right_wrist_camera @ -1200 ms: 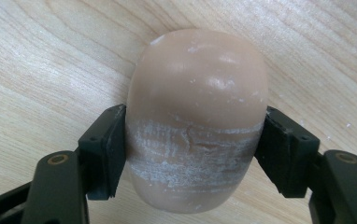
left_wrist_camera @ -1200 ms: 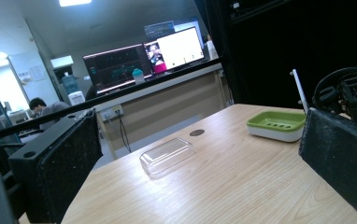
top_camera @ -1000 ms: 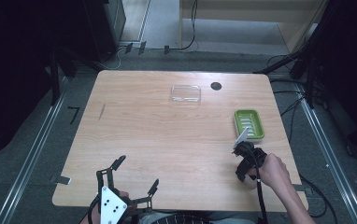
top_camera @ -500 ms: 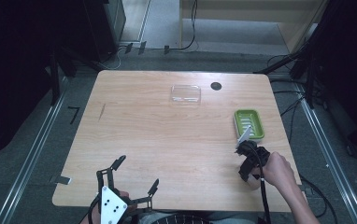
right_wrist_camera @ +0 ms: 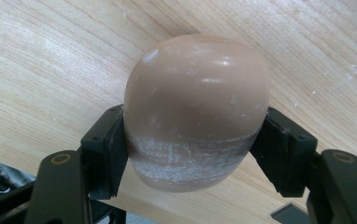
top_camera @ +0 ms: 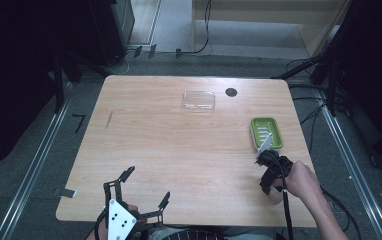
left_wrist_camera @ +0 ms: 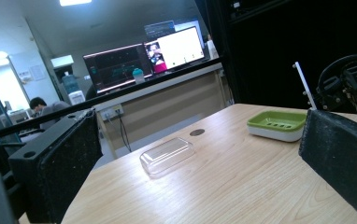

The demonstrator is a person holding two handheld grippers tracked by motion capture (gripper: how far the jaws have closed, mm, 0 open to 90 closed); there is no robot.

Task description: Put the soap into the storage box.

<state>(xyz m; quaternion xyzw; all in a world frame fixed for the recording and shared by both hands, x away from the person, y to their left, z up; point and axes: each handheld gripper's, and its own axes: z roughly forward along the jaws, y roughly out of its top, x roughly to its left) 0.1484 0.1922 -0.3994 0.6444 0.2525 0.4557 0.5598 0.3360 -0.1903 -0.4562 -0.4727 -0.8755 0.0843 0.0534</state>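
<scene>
A rounded brown soap bar (right_wrist_camera: 195,93) sits between the two black jaws of my right gripper (right_wrist_camera: 193,140), which is shut on its sides just above the wooden table. From above, the right gripper (top_camera: 271,175) points down near the table's front right, just in front of the green soap dish (top_camera: 266,132). That dish (left_wrist_camera: 276,125) is empty. A clear plastic lid (top_camera: 199,100) lies at the far middle of the table. My left gripper (top_camera: 146,186) hangs open at the front left edge with nothing between its jaws.
A round black cable hole (top_camera: 231,92) sits in the table beside the lid. The wooden table (top_camera: 179,150) has wide bare room in its middle and left. Metal rails and cables run along the floor on both sides.
The right hand and gripper have shifted slightly to the right, near the front of the soap dish. The left gripper has not moved.
</scene>
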